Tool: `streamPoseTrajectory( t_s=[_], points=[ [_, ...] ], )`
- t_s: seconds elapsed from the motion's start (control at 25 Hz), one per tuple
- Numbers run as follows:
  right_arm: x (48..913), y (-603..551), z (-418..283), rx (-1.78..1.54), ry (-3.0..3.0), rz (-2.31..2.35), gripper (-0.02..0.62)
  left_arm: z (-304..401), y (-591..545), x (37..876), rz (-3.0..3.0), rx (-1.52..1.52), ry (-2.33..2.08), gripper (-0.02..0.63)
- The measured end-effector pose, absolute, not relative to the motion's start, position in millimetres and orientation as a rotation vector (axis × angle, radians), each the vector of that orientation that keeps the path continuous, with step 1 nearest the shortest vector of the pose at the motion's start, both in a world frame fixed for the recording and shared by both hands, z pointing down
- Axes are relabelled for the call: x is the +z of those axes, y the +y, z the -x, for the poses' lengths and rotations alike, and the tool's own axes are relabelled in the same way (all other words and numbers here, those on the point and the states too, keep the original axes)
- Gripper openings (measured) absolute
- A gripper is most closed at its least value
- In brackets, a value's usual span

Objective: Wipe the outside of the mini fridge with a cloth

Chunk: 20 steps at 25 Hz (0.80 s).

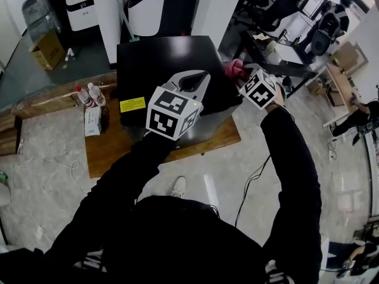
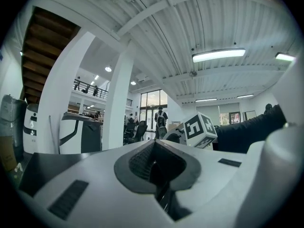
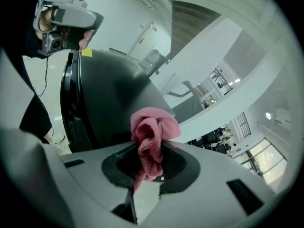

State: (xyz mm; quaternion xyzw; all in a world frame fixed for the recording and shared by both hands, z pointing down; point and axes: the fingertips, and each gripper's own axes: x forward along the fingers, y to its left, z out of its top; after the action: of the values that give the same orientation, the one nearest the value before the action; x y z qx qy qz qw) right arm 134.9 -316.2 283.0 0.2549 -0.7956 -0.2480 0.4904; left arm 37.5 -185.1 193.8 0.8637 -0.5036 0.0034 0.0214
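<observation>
The black mini fridge (image 1: 163,55) stands on a low wooden platform (image 1: 106,152), with a yellow label (image 1: 132,104) on its near face. A bunched pink cloth (image 1: 235,70) sits at the fridge's right upper edge, and my right gripper (image 1: 241,78) is shut on it. In the right gripper view the cloth (image 3: 152,134) pokes up from the right gripper (image 3: 151,160), right beside the fridge's dark side (image 3: 109,99). My left gripper (image 1: 198,76) hovers over the fridge's front right part, shut and with nothing in it. In its own view the left gripper (image 2: 154,163) points across the room.
Two bottles (image 1: 89,94) and a small box (image 1: 92,122) stand on the platform left of the fridge. A cardboard box (image 1: 48,49) and white machines (image 1: 80,5) are behind. Desks and chairs (image 1: 323,37) fill the right. Cables (image 1: 251,182) trail on the floor.
</observation>
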Motion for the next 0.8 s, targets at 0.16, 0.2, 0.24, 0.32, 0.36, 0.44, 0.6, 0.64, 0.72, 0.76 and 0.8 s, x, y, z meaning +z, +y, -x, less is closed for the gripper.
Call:
streamPoseTrajectory(
  t_s=[0.16,0.2,0.24,0.32,0.36,0.44,0.6,0.64,0.72,0.76,0.8],
  points=[
    [239.5,-276.9,-119.9,-0.65,-2.045,-0.654,0.089,-23.9,-161.1,172.1,-2.707,-0.025,-1.609,0.006],
    [229.9,-264.5,-115.3,-0.663,-2.077,-0.657,0.089,-20.8,-153.6,168.7,-2.711,-0.035,-1.623,0.006],
    [220.6,-251.3,-110.2,-0.681,-2.109,-0.66,0.089,-17.8,-146.1,165.8,-2.713,-0.045,-1.639,0.006],
    [203.9,-223.2,-97.9,-0.734,-2.163,-0.66,0.089,-10.8,-131.1,161.1,-2.716,-0.061,-1.671,0.006],
    [197.4,-209.0,-90.9,-0.762,-2.185,-0.656,0.091,-6.8,-123.5,159.4,-2.715,-0.066,-1.686,0.006],
    [188.8,-183.8,-76.4,-0.805,-2.224,-0.639,0.091,1.9,-110.0,157.2,-2.71,-0.071,-1.708,0.006],
    [185.7,-148.8,-48.8,-0.832,-2.293,-0.598,0.091,25.4,-86.9,156.4,-2.687,-0.067,-1.758,0.006],
    [186.6,-141.1,-43.4,-0.839,-2.304,-0.592,0.091,31.3,-80.9,157.6,-2.68,-0.064,-1.771,0.006],
    [188.4,-124.9,-33.9,-0.866,-2.321,-0.58,0.092,41.7,-68.5,161.2,-2.665,-0.066,-1.79,0.006],
    [189.1,-116.4,-28.9,-0.883,-2.327,-0.572,0.092,46.8,-62.4,162.8,-2.659,-0.075,-1.796,0.006],
    [189.7,-108.1,-23.4,-0.902,-2.334,-0.563,0.092,52.3,-56.6,163.8,-2.655,-0.091,-1.804,0.006]
  ],
)
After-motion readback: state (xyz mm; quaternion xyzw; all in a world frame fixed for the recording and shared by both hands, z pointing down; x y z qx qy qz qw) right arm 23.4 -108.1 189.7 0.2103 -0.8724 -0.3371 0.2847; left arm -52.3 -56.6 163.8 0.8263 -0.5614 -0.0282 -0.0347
